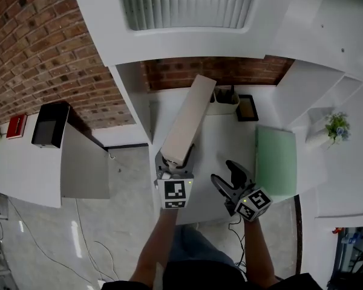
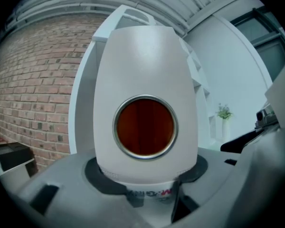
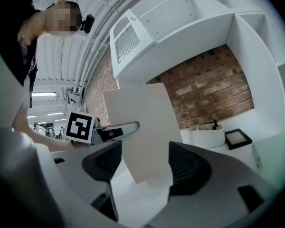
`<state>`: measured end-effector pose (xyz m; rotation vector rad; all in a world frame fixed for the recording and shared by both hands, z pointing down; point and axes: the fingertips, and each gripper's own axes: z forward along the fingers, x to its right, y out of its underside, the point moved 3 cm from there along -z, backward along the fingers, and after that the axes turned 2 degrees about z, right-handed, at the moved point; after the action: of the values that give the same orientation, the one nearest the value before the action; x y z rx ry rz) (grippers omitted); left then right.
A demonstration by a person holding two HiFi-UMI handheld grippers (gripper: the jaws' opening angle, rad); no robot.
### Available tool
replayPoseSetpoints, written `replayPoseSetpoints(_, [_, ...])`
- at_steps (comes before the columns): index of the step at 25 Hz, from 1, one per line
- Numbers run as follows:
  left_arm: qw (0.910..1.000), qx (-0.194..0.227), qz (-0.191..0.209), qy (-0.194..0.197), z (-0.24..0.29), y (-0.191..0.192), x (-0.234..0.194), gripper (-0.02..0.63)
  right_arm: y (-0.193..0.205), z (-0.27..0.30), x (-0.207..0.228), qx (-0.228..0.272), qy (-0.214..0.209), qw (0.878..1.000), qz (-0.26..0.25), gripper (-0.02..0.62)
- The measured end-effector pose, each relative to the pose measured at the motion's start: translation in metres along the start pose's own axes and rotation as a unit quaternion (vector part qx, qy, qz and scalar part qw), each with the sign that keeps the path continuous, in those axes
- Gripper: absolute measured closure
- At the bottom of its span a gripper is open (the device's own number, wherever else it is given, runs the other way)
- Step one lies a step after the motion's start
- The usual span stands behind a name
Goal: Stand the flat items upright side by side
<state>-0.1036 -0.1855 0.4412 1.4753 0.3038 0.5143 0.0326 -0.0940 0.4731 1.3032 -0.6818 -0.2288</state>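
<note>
The left tool (image 1: 173, 161) pinches the pale binder (image 1: 189, 116), tilted above the desk (image 1: 222, 139); the right tool (image 1: 228, 175) is spread, apparently empty. Tip the binder vertical before lowering it near the flat green folder (image 1: 275, 159) — right tool steadying its free edge.

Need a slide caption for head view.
Left gripper holds white file box above desk; right gripper open; green folder lies flat.
</note>
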Motion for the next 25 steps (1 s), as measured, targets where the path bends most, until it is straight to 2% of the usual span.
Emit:
replayPoseSetpoints(5, [0.998, -0.008, -0.019, -0.06, 0.017, 0.006, -0.017, 0.347, -0.005, 0.019, 0.002, -0.005, -0.013, 1.0, -0.002, 0.296])
replayPoseSetpoints(15, [0.9885, -0.021, -0.032, -0.146, 0.04, 0.016, -0.044, 0.347, -0.012, 0.049, 0.028, -0.003, 0.002, 1.0, 0.005, 0.296])
replayPoseSetpoints(21, [0.9831, -0.036, -0.028, -0.177, 0.051, 0.026, -0.055, 0.347, -0.021, 0.075, 0.05, 0.011, 0.044, 0.999, 0.004, 0.296])
replayPoseSetpoints(25, [0.9801, -0.039, -0.03, -0.192, 0.062, 0.028, -0.061, 0.347, -0.028, 0.087, 0.057, 0.015, 0.049, 0.999, 0.005, 0.296])
